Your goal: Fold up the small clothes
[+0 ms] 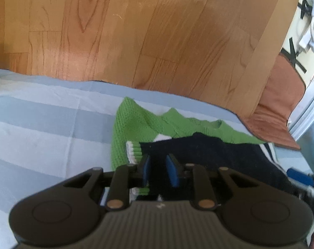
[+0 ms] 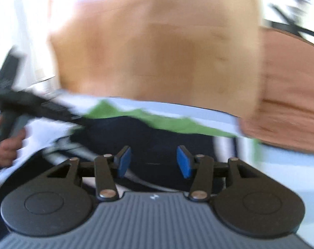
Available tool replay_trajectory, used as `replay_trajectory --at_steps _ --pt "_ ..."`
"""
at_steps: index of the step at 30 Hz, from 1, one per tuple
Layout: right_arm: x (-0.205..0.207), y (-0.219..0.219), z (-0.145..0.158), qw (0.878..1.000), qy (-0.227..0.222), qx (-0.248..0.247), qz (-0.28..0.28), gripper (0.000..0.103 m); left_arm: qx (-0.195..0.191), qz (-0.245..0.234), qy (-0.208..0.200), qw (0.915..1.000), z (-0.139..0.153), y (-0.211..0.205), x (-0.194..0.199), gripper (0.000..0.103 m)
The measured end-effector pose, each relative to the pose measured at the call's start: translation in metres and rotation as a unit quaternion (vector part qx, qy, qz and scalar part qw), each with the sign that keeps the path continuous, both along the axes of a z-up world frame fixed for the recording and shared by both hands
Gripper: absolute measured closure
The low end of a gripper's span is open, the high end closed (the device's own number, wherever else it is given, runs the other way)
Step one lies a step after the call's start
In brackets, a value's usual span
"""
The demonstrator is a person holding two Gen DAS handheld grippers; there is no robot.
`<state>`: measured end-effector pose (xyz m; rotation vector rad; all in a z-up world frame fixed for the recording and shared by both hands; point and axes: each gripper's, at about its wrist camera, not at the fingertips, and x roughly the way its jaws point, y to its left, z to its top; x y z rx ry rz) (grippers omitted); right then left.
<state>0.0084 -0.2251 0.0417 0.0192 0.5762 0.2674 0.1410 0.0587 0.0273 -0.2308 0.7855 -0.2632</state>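
Striped blue-and-white bedsheet [image 1: 42, 124] covers the surface nearest both cameras, and the clothes lie on it. Closest in the left wrist view, the left tool [image 1: 158, 171] has its blue pads drawn nearly together on a fold of the dark navy garment [image 1: 219, 155], pinching the cloth just beside a green-and-white ribbed cuff [image 1: 134, 150]. At the right edge of that view part of the right tool [image 1: 300, 176] shows, blurred.

In the right wrist view, heavily smeared by motion, the right tool [image 2: 153, 162] stands with its blue pads well apart above the navy cloth [image 2: 157, 141], and I cannot tell whether either pad touches it. At the left edge a hand [image 2: 5, 151] grips the handle of the left tool [image 2: 32, 105].

Under and beyond the navy piece lies the green knitted sweater [image 1: 136, 122], its long axis running from lower left to right across the left view, its far edge rumpled into peaks.

Beyond the bed edge comes wood-grain flooring [image 1: 136, 31], then a brown cushion [image 1: 281, 103] at the right, and farthest off white plugs and cables [image 1: 310, 31]. No writing is legible anywhere.
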Motion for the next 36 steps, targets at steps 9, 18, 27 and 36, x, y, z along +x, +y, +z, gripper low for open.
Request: replay_trajectory --at_steps 9,18,27,36 --pt "-0.008 -0.085 -0.040 0.984 0.043 0.084 -0.154 0.038 0.090 -0.007 -0.023 0.9957 -0.011 -0.022 -0.002 0.084" --pt "-0.107 -0.086 -0.010 0.987 0.024 0.131 -0.089 0.037 0.155 0.004 -0.078 0.9848 -0.020 -0.042 -0.013 0.081" --pt "-0.153 -0.075 -0.018 0.987 0.023 0.153 -0.039 0.037 0.096 0.046 -0.030 0.9939 0.005 0.028 -0.113 0.056" --pt "-0.162 -0.061 -0.035 0.985 0.043 0.162 -0.036 0.036 0.048 0.053 0.002 0.9974 0.002 0.069 -0.257 0.056"
